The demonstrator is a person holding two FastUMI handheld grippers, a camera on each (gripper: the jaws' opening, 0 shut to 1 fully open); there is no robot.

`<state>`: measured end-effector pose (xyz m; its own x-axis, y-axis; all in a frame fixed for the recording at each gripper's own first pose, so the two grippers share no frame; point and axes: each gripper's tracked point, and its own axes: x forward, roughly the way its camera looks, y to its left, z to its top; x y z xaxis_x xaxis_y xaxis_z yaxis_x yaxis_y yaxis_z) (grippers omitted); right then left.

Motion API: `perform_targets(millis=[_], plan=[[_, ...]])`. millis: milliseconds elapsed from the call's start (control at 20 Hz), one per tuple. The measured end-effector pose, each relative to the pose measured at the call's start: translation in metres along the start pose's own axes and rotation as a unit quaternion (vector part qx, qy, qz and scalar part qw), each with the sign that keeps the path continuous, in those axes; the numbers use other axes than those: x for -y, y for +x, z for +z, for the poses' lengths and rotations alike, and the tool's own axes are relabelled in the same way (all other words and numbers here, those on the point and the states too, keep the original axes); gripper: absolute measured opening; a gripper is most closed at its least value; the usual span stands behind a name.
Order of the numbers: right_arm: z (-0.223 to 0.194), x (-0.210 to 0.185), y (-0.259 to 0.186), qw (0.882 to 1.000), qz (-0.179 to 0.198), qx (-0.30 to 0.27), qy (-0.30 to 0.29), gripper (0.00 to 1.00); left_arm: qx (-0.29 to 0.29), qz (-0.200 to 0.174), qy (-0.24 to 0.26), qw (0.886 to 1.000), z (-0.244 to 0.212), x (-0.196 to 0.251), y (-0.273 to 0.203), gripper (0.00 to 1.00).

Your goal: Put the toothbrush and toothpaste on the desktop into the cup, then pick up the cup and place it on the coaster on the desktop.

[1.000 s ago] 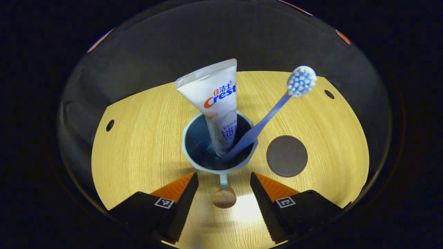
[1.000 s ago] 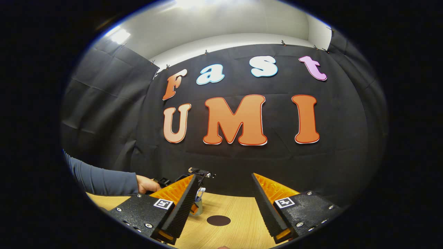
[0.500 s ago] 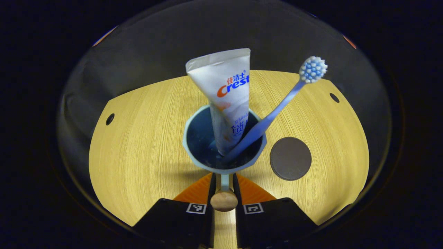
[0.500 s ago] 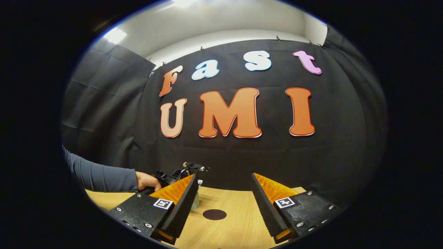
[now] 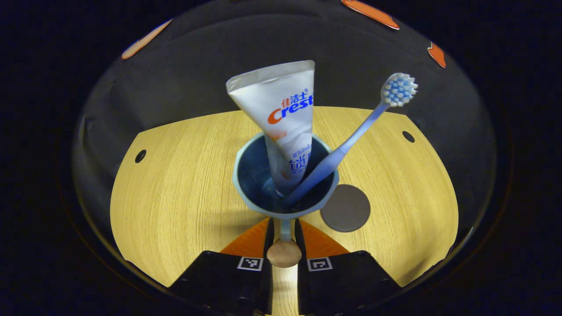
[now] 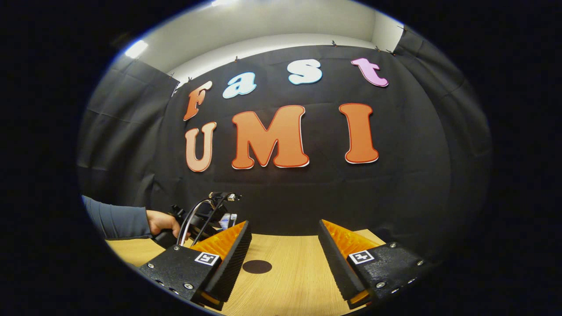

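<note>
The left gripper [image 5: 284,228] is clamped on the handle [image 5: 284,252] of the cup [image 5: 285,210], a grip that suits carrying. Toothpaste [image 5: 285,127] and toothbrush [image 5: 351,140] stand inside the cup. The coaster [image 5: 349,210] lies just beside the cup, partly behind it. The right gripper [image 6: 284,245] stands apart, idle.

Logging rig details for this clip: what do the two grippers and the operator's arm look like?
Both the left gripper and right gripper have black bodies, ribbed black pads backed in orange, and a square black-and-white marker on each finger. Cables loop over the left one. The sleeve is grey-blue.
</note>
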<state>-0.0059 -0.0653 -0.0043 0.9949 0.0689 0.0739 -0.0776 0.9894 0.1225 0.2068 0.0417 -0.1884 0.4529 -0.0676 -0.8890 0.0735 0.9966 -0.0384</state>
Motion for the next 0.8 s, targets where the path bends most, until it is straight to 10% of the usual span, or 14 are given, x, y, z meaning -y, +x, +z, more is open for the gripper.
perform_targets(millis=[800], plan=[[-0.007, 0.024, -0.034, 0.999, -0.019, -0.016, -0.041, 0.92, -0.029, -0.046, 0.039, 0.998, -0.001, -0.001, -0.016, 0.23]])
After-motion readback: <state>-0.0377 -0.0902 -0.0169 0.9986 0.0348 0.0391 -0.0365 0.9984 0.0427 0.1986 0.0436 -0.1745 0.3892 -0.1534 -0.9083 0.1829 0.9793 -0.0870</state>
